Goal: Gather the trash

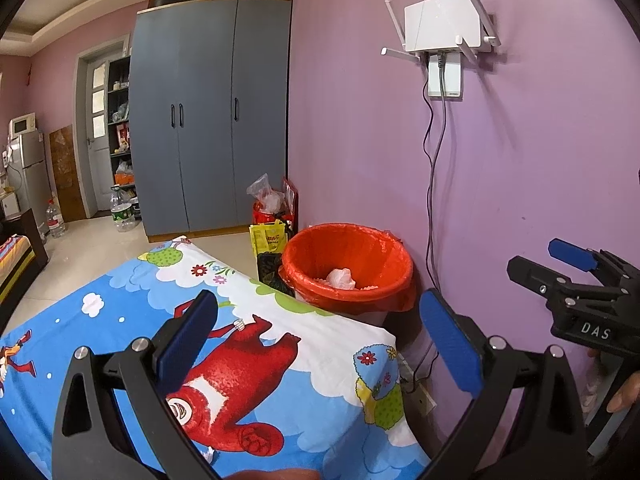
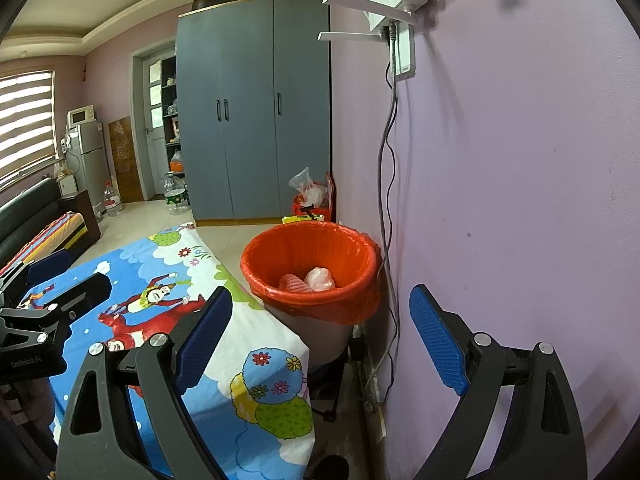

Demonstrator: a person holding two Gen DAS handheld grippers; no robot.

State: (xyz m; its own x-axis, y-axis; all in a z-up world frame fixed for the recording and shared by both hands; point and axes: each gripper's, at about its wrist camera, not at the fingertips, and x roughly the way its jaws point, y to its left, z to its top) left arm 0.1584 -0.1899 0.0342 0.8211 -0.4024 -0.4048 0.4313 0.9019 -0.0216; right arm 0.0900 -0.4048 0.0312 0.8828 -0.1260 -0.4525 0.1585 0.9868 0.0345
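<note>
Orange plastic lines the trash bin (image 2: 312, 264), and the bag is folded over the rim so it will not slip down. The bin stands on the floor at about 12 o'clock from both grippers, tucked between the desk (image 2: 224, 360) and the purple wall (image 2: 520, 200). Inside it lie a white crumpled bag (image 2: 319, 279) and a pink net wrapper (image 2: 291, 282), so some trash is already collected.

The right gripper (image 2: 320, 340) is wide open and holds nothing. The left gripper (image 1: 320, 336) is wide open and empty too. Both hang above the desk's near corner, pointing at the bin.

The desk wears a bright cartoon cloth (image 1: 240, 360), and I see no trash on the part that shows. Its edge sits just beside the bin at 9 o'clock. Grey cables (image 2: 390, 200) hang down the wall at 3 o'clock, close to the bin, so that side is tight. The open room is straight above the bin's mouth.
</note>
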